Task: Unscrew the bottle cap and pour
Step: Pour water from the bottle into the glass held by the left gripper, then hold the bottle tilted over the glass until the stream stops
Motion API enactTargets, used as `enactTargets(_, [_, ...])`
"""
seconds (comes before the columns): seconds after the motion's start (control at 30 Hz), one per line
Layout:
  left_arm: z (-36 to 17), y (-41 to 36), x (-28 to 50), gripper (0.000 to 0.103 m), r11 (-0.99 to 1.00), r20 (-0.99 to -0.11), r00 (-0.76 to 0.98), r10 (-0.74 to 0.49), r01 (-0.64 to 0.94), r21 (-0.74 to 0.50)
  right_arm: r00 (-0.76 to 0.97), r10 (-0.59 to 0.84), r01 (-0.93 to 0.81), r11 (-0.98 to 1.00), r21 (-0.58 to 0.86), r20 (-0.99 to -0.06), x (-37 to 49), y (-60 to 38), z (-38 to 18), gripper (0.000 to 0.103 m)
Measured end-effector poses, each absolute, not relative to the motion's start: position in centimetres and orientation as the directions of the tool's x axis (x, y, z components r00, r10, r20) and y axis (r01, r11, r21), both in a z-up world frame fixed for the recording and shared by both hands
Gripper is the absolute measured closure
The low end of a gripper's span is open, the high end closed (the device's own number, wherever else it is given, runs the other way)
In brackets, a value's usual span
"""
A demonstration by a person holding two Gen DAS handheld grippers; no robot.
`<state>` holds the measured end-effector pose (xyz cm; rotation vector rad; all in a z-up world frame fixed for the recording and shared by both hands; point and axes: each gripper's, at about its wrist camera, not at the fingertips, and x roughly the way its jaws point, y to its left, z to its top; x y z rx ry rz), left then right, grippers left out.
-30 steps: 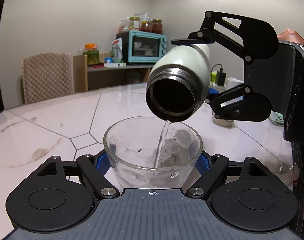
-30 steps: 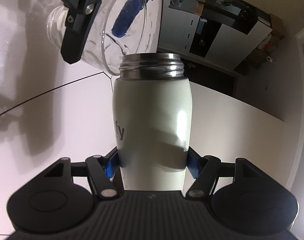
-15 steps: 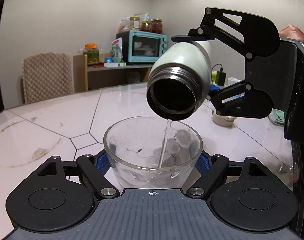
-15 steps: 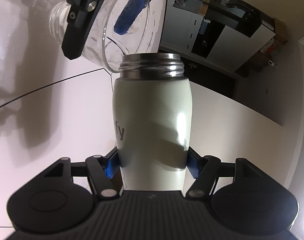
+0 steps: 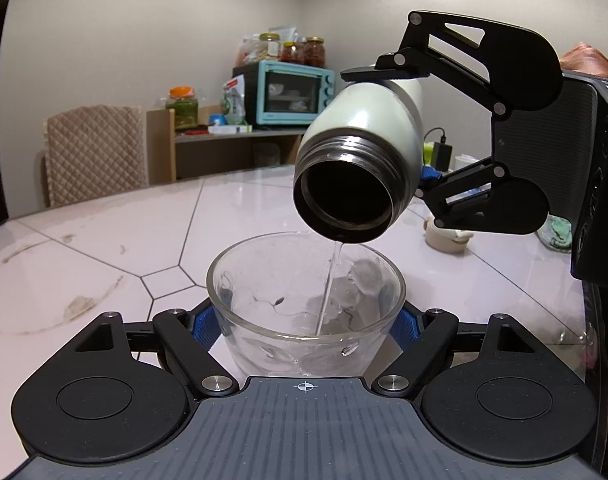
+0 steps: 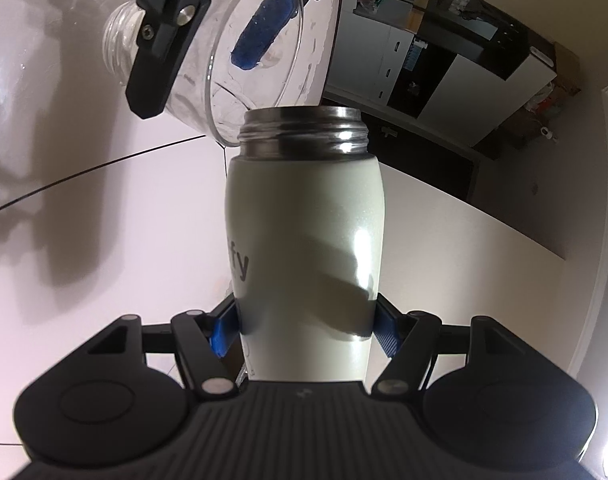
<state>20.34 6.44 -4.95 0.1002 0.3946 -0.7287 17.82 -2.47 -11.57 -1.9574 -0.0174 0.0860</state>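
My left gripper (image 5: 306, 322) is shut on a clear glass bowl (image 5: 264, 280) and holds it upright over the white marble table (image 5: 104, 248). My right gripper (image 6: 304, 330) is shut on a white steel bottle (image 6: 304, 248) with no cap on it. The bottle (image 5: 368, 128) is tipped mouth-down over the bowl's far right rim. A thin stream of water (image 5: 330, 280) falls from its mouth into the bowl. The bowl also shows in the right wrist view (image 6: 232, 60), just beyond the bottle mouth. The bottle's cap (image 5: 448, 236) lies on the table behind the right gripper.
A padded chair (image 5: 92, 156) stands at the table's far left edge. A shelf with a teal toaster oven (image 5: 292, 92) and jars stands at the back wall. A green cloth (image 5: 560, 232) lies at the right. Cabinets (image 6: 444, 60) show in the right wrist view.
The bottle has tipped a little further and moved slightly right. Water keeps streaming into the bowl. The left gripper and bowl have stayed put.
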Motion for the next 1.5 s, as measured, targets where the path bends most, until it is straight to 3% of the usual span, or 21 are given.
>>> enactTargets(1.5, [-5.0, 6.6, 20.3, 0.017, 0.744, -0.385, 0.675, -0.629, 0.666, -0.047, 0.997, 0.066, -0.021, -0.394, -0.919, -0.051, 16.8, -2.8, -12.1, 0.033])
